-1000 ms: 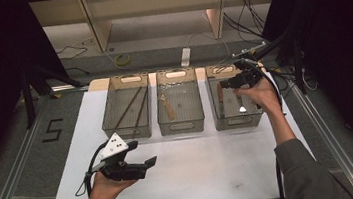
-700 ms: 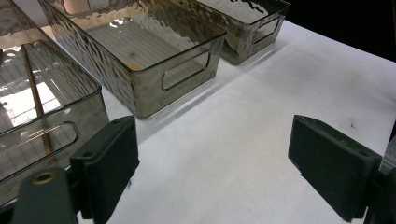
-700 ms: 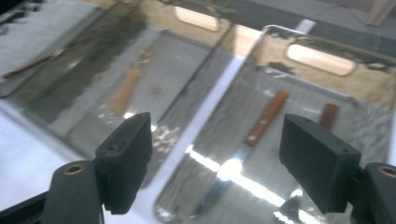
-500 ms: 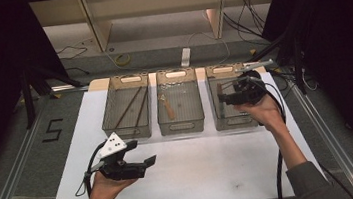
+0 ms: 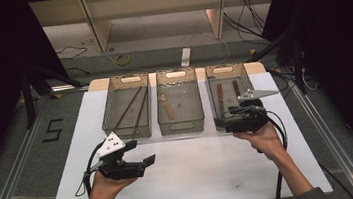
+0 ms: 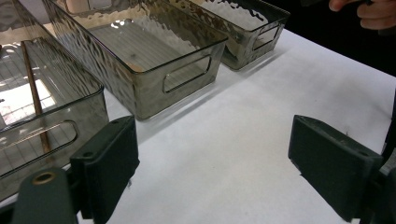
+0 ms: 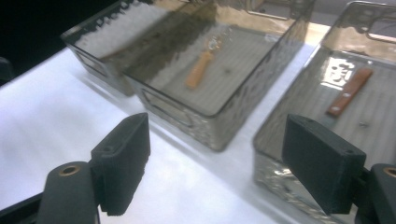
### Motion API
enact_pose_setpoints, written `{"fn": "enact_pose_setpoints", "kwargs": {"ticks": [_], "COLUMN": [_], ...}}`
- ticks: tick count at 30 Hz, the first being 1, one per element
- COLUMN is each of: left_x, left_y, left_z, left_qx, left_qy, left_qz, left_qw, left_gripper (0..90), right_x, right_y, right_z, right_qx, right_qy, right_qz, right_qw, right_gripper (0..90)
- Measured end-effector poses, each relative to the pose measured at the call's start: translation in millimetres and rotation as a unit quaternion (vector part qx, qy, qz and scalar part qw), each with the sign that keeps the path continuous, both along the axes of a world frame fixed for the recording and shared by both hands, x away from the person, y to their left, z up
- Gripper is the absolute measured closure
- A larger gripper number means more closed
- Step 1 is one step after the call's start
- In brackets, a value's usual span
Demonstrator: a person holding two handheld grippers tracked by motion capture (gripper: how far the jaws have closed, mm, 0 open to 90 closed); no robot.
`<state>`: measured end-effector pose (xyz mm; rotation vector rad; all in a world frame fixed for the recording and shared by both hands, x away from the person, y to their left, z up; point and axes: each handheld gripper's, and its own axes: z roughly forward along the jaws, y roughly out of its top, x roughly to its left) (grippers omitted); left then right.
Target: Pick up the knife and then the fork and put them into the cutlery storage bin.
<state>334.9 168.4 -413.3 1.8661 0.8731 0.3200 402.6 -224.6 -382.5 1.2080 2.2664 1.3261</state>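
Right now the right hand-held gripper [image 5: 223,121] hangs at the near end of the right bin [image 5: 214,106], jaws apart with nothing between them; they have just been opening. Inside that bin lie two brown-handled pieces [image 5: 219,93] (what kind, I cannot tell). The middle bin [image 5: 182,127] holds a wooden-handled utensil [image 7: 200,70], the left bin [image 5: 130,131] two thin sticks [image 5: 128,106]. Nearer the person, the left hand-held gripper [image 5: 141,152] rests over the white counter [image 5: 203,172], released and empty.
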Motion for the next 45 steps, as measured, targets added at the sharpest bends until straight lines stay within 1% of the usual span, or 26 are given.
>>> {"fn": "enact_pose_setpoints", "kwargs": {"ticks": [1, 2, 5, 7, 9, 10, 12, 14, 19, 20, 22, 24, 28, 36, 37, 38, 42, 45], "left_x": [0.2, 0.6, -0.2, -0.6, -0.6, -0.4, 0.3, 0.9, 0.3, 0.4, 0.3, -0.1, -0.2, -1.3, -1.4, -1.5, -1.8, -2.3], "left_y": [0.3, 1.0, 2.2, 2.8, 3.3, 3.7, 4.0, 4.2, 5.2, 5.5, 5.7, 5.6, 5.8, 7.0, 6.9, 6.9, 6.3, 5.2], "left_z": [0.1, 0.3, 1.3, 1.6, 1.9, 2.0, 1.8, 1.7, 2.1, 2.1, 2.2, 1.9, 1.1, 1.2, 1.1, 1.2, 1.0, 0.7], "left_qx": [-0.002, -0.004, -0.010, -0.012, -0.014, -0.016, -0.022, -0.025, -0.036, -0.039, -0.039, -0.039, -0.038, -0.040, -0.042, -0.043, -0.042, -0.043], "left_qy": [0.001, 0.002, 0.002, 0.002, 0.001, 0.003, 0.005, 0.006, 0.005, 0.006, 0.006, 0.005, 0.006, 0.005, 0.005, 0.006, 0.006, 0.007], "left_qz": [0.000, 0.001, 0.002, 0.002, 0.002, 0.002, 0.002, 0.001, -0.003, -0.002, -0.003, -0.003, -0.003, -0.003, -0.002, -0.003, -0.006, -0.008], "left_qw": [1.0000, 1.0000, 0.9999, 0.9999, 0.9999, 0.9999, 0.9997, 0.9997, 0.9993, 0.9992, 0.9992, 0.9992, 0.9993, 0.9992, 0.9991, 0.9990, 0.9991, 0.9990], "left_gripper": [15.4, 15.4, 15.4, 15.4, 15.4, 15.4, 15.5, 15.4, 15.4, 15.4, 15.4, 15.4, 15.4, 15.4, 15.4, 15.4, 15.4, 15.4], "right_x": [-3.0, -5.6, -17.7, -24.6, -31.2, -34.7, -41.0, -47.6, -61.8, -64.8, -70.0, -73.6, -79.4, -90.2, -91.4, -92.6, -95.7, -97.3], "right_y": [0.4, 0.9, 3.2, 3.7, 4.7, 5.1, 5.2, 5.2, 0.0, -0.6, -2.0, -4.4, -10.5, -18.8, -19.8, -20.9, -23.4, -24.6], "right_z": [-2.1, -3.7, -9.9, -14.3, -18.6, -20.2, -23.1, -24.5, -26.5, -27.2, -29.1, -31.3, -34.7, -41.1, -41.7, -42.3, -44.6, -45.6], "right_qx": [0.012, 0.017, 0.014, 0.020, 0.019, 0.023, 0.025, 0.018, 0.034, 0.035, 0.029, 0.027, 0.030, 0.033, 0.034, 0.033, 0.039, 0.041], "right_qy": [0.004, 0.002, -0.009, -0.013, -0.018, -0.019, -0.027, -0.040, -0.056, -0.057, -0.062, -0.060, -0.060, -0.067, -0.070, -0.072, -0.068, -0.073], "right_qz": [0.006, 0.008, 0.010, 0.011, 0.013, 0.013, 0.018, 0.019, 0.019, 0.019, 0.018, 0.017, 0.009, 0.001, 0.001, -0.001, -0.002, -0.005], "right_qw": [0.9999, 0.9998, 0.9998, 0.9996, 0.9996, 0.9995, 0.9992, 0.9989, 0.9977, 0.9976, 0.9975, 0.9977, 0.9977, 0.9972, 0.9970, 0.9968, 0.9970, 0.9965], "right_gripper": [24.4, 24.4, 24.4, 24.4, 23.9, 23.8, 23.8, 23.8, 23.2, 22.2, 20.6, 19.5, 19.1, 19.0, 18.7, 18.1, 17.2, 17.2]}}
